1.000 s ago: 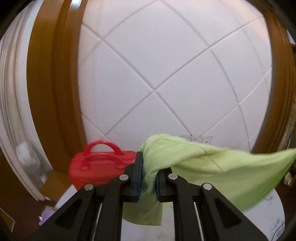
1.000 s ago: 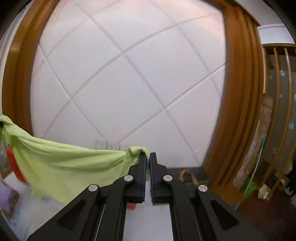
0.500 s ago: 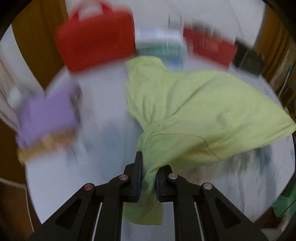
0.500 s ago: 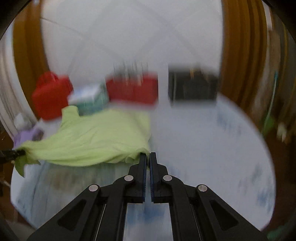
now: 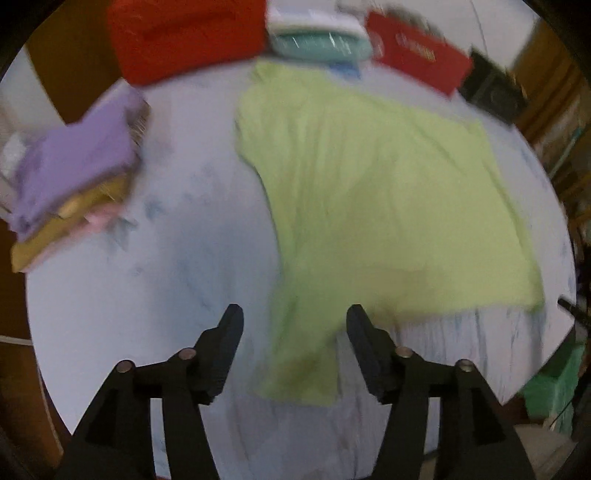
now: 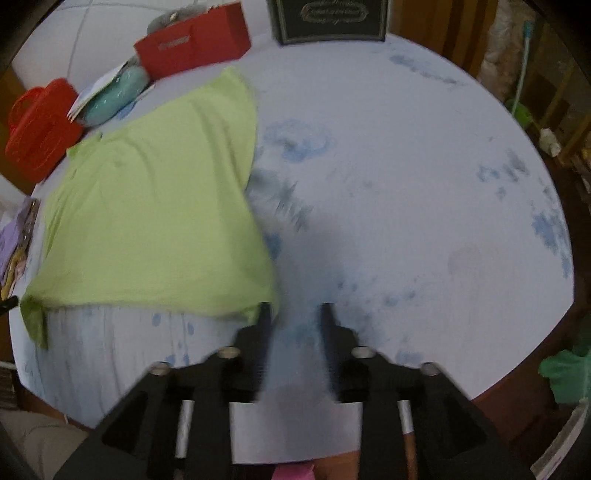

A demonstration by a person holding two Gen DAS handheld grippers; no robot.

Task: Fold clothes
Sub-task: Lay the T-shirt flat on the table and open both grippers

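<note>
Your left gripper (image 5: 293, 334) is released, with its two black fingers spread wide and nothing between them. It hangs over the near edge of the round table (image 5: 177, 236), right above a sleeve of the green shirt (image 5: 369, 192) that droops over that edge. Your right gripper (image 6: 293, 314) is let go too, with its jaws apart and a bare bit of tablecloth showing between them. Its left finger (image 6: 264, 314) sits just beside the near right corner of the shirt; you cannot tell if it touches the cloth.

The green shirt lies spread out on the left half of the table. It reaches from the near edge up toward the far edge, and it looks mostly flat with a few soft wrinkles.

At the far edge sit a red bag (image 6: 40, 125) with handles, a teal bundle (image 6: 110, 98), a red box (image 6: 192, 44) and a black box (image 6: 328, 18). The far tip of the shirt lies close to the teal bundle. At the left edge rests a pile of folded clothes (image 5: 74, 173) with a purple one on top.

Both pictures are a bit blurry.
</note>
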